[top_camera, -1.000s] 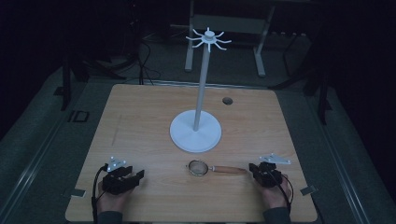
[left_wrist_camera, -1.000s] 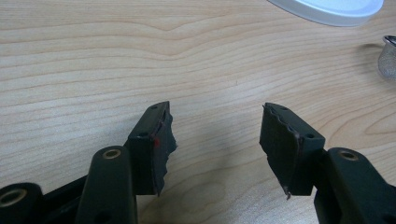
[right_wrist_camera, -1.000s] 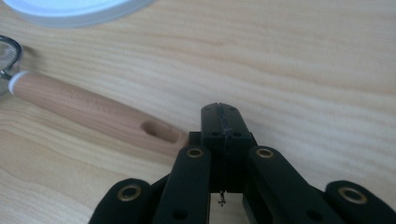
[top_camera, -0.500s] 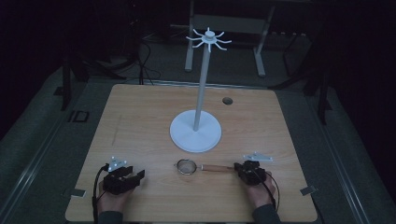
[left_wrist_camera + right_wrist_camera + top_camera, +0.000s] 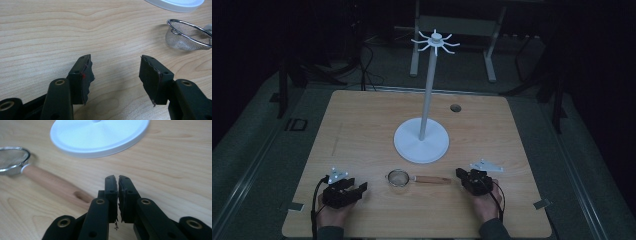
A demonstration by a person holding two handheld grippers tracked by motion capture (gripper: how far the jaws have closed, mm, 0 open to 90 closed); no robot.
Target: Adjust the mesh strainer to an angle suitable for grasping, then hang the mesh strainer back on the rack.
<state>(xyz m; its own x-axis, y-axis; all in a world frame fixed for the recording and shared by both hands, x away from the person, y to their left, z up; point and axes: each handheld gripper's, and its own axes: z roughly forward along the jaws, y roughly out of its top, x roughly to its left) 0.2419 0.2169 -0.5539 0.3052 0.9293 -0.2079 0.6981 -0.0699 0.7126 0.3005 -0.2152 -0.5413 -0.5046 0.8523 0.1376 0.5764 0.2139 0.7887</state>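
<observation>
Wooden strainer handle (image 5: 432, 179) has been approached by the right tongs (image 5: 460, 174), now cracking apart, nothing between; left tongs (image 5: 358, 188) wide, empty: grasp pending

**Dim overhead, bright close-ups**

High view: dim, bluish, underexposed. Room behind the light wooden table (image 5: 362, 125) falls to near black; floor murky grey. Image soft and grainy, fine detail lost. The tall white hook stand on a round base (image 5: 421, 145) is the brightest object there, with no clear cast shadow.

Both gripper views: much brighter, warm, evenly lit. Wood grain crisp at mid-distance. The round wire-mesh strainer with a wooden handle (image 5: 186, 35) throws a faint soft shadow, and its rim catches a thin highlight. The stand's base shows mild glare. Nearest black jaw parts slightly blurred at the bottom edge.
</observation>
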